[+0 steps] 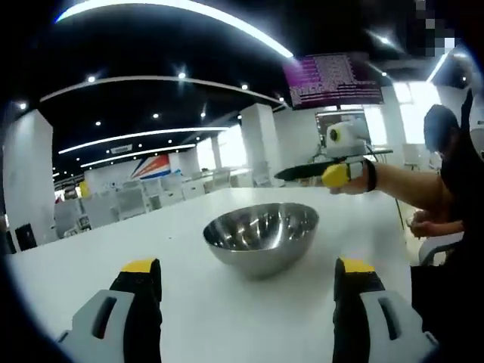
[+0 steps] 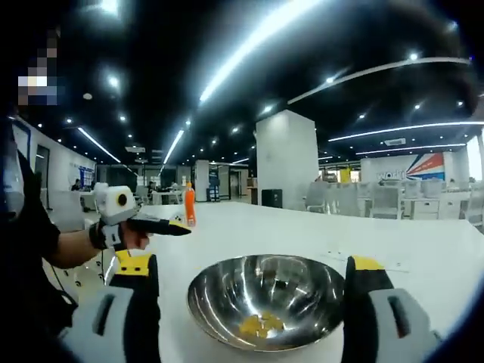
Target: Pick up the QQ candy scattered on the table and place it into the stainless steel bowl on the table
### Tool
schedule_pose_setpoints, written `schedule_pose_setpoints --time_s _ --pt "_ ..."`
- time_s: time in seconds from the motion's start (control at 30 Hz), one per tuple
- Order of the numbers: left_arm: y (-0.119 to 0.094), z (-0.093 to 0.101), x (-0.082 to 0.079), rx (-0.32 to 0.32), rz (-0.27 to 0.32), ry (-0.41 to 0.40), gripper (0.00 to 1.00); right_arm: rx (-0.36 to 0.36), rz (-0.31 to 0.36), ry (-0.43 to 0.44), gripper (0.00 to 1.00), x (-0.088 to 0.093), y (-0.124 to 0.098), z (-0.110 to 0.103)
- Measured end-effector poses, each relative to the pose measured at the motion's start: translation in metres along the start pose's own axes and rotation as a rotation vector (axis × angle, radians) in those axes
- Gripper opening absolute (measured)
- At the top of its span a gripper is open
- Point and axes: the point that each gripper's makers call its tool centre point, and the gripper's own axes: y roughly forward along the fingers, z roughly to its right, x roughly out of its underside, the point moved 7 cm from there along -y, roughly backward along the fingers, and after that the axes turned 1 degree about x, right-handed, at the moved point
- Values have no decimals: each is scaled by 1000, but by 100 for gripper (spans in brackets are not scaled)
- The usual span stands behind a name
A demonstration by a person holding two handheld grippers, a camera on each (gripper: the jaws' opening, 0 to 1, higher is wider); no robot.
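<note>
Both my tools, left [image 1: 246, 291] and right [image 2: 253, 291], hover wide open and empty over the table [image 1: 91, 249]; yellow QQ candy [image 2: 259, 325] lies in the stainless steel bowl [image 2: 265, 302] (I'd scan the table for strays before descending).

We see a large open office under a black ceiling [image 2: 227, 113] with long curved light strips [image 1: 174, 11] and small spotlights. White square pillars [image 2: 286, 159] stand among pale desks and chairs [image 2: 378, 200] (rows of them), and a purple-lit screen [image 1: 333, 79] hangs high.
</note>
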Motion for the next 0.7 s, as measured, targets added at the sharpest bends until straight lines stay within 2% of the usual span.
schedule_pose_setpoints --time_s 0.03,0.13,0.23,0.33,0.5,0.6,0.7 --pt "6 -4 4 30 3 -9 94 -12 -23 -25 97 6 -4 2" --pt "25 -16 18 51 -30 -27 95 -32 -73 -63 97 25 -9 10" --pt "40 -17 36 123 -103 -16 95 -47 -115 -51 97 45 -11 21" --pt "55 -20 52 142 -152 -17 95 -57 -147 -40 97 60 -6 29" --pt "76 -17 58 180 -115 -61 95 -172 -166 -37 97 74 8 24" --pt "88 -10 63 193 -139 -40 95 -178 -180 -77 97 76 15 21" --pt "95 -7 66 206 -138 -32 95 -181 -177 -95 97 78 18 24"
